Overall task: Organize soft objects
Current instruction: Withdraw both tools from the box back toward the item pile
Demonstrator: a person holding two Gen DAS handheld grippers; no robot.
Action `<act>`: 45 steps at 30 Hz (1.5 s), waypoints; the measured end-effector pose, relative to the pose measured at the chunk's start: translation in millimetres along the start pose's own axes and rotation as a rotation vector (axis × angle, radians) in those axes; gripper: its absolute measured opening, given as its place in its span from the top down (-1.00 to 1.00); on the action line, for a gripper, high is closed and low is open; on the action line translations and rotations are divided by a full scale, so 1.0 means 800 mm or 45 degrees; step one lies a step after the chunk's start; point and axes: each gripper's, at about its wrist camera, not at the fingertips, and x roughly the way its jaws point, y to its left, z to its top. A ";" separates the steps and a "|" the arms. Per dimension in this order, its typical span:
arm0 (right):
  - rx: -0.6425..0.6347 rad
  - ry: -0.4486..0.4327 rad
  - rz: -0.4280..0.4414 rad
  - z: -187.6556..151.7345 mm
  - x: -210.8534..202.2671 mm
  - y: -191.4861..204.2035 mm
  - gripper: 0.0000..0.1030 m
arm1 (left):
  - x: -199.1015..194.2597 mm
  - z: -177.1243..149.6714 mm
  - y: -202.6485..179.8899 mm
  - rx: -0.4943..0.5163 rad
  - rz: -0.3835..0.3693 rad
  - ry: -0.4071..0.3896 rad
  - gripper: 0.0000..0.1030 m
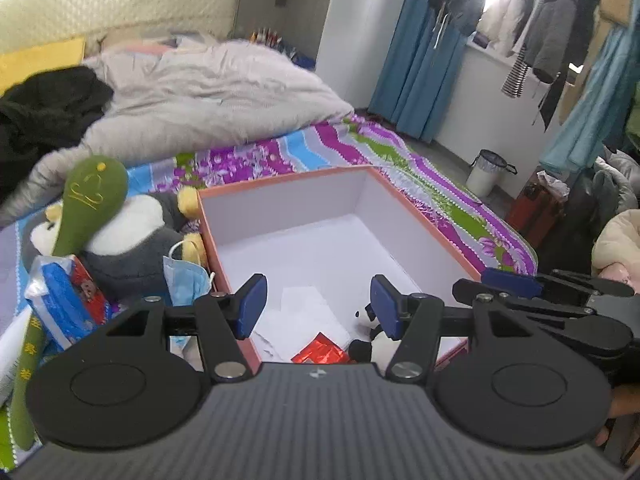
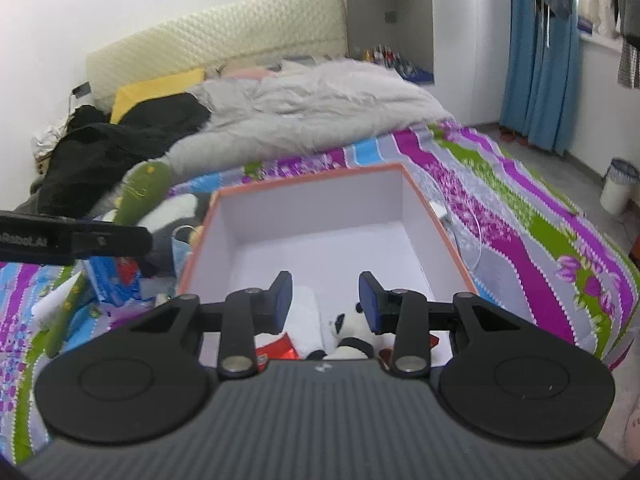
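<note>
Both tools, left tool (image 1: 318, 306) and right tool (image 2: 323, 300), hang parted and empty above the orange-rimmed box (image 1: 280, 188), its far half bare.

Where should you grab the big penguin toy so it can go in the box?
Probably by its round grey-and-white body, coming from above. It lies on its side beside the box, with the green plush paddle leaning over it, so its upper flank is most exposed.
</note>
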 end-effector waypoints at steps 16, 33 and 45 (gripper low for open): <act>-0.041 -0.159 0.050 -0.040 -0.070 0.065 0.22 | -0.105 -0.073 0.014 -0.041 0.069 -0.149 -0.23; 0.003 -0.138 0.032 -0.095 -0.093 0.104 0.22 | -0.160 -0.157 0.044 -0.114 0.116 -0.131 -0.25; -0.090 -0.068 0.068 -0.141 -0.106 0.148 0.22 | -0.181 -0.219 0.083 -0.220 0.189 -0.048 -0.25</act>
